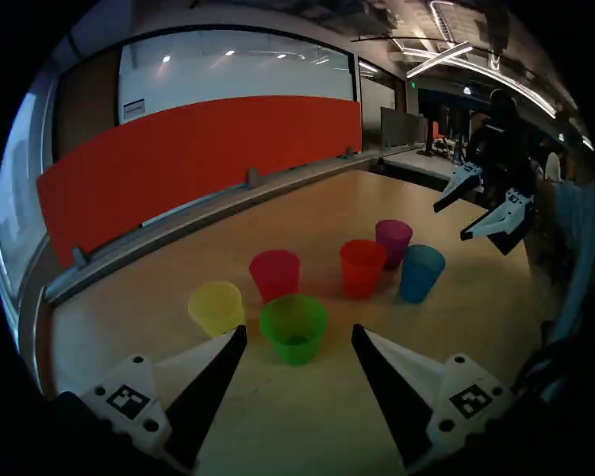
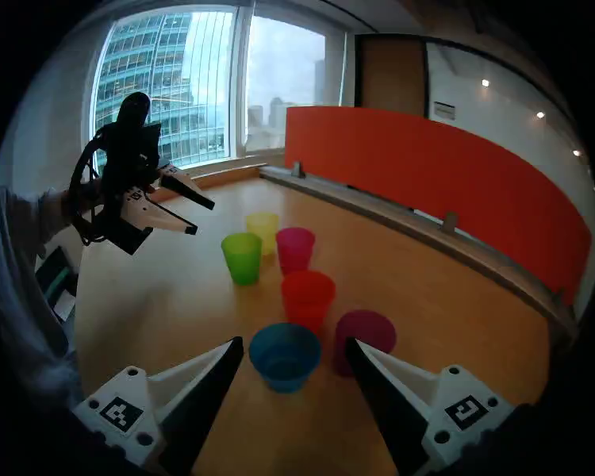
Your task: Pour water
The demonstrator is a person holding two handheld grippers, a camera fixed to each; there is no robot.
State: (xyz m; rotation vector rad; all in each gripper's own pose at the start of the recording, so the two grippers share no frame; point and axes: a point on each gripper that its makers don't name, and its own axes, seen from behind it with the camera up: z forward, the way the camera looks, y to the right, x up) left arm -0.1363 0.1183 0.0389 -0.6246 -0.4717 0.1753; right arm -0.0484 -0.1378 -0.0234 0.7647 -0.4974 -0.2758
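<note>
We hold our left gripper (image 1: 297,332) low over the wooden table (image 1: 321,214). Its two fingers are spread wide and hold nothing. The green cup (image 1: 294,321) stands just ahead, lined up with the gap. Our right gripper (image 2: 292,343) is wide open and empty too, with the blue cup (image 2: 285,358) just in front of it. Close by stand a yellow cup (image 1: 216,307), a pink cup (image 1: 274,274), a red cup (image 1: 362,267) and a purple cup (image 1: 393,240). We cannot tell which cup has water. We should slide in straight, squeeze the cup's middle softly so it does not squash, and lift it slowly, keeping it upright.
</note>
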